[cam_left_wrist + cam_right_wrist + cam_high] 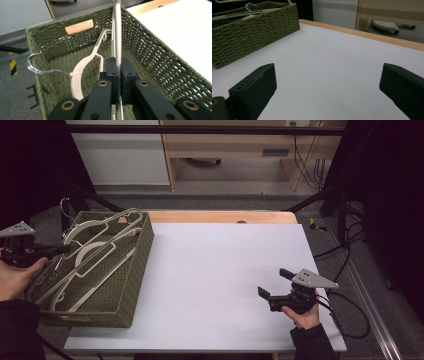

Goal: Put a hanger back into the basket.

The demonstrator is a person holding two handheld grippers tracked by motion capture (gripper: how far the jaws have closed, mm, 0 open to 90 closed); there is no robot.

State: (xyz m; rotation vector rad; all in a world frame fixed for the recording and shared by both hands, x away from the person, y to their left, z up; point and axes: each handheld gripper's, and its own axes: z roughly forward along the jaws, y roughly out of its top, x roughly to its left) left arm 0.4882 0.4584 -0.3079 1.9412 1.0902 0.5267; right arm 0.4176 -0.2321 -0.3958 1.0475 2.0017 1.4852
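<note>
Jaws on my left gripper (119,82) pinched tight on the thin bar of a pale hanger (117,32), the bar running straight up between the pads in the left gripper view. Jaws on my right gripper (327,87) spread wide, nothing between them, bare white worktop (332,65) below.

Near edge, high view: right hand (302,314) low at the right side of the worktop (220,280), right gripper (272,285) pointing left across the white surface. Left hand (15,277) at the far left, off the worktop edge, left gripper (59,249) reaching in over the left rim of the green woven basket (131,275).

Basket sits on the left part of the worktop, long side running away from me. Several pale hangers (100,252) lie stacked inside, overlapping; I cannot count them. In the left gripper view a second hanger (82,72) lies on the basket floor beside the held bar, its metal hook (37,66) curling toward the left wall.

Beyond the white sheet, a strip of bare wood (220,216) along the far edge. Farther back, floor, a wooden cabinet (225,150), cables (307,165) hanging at right.
</note>
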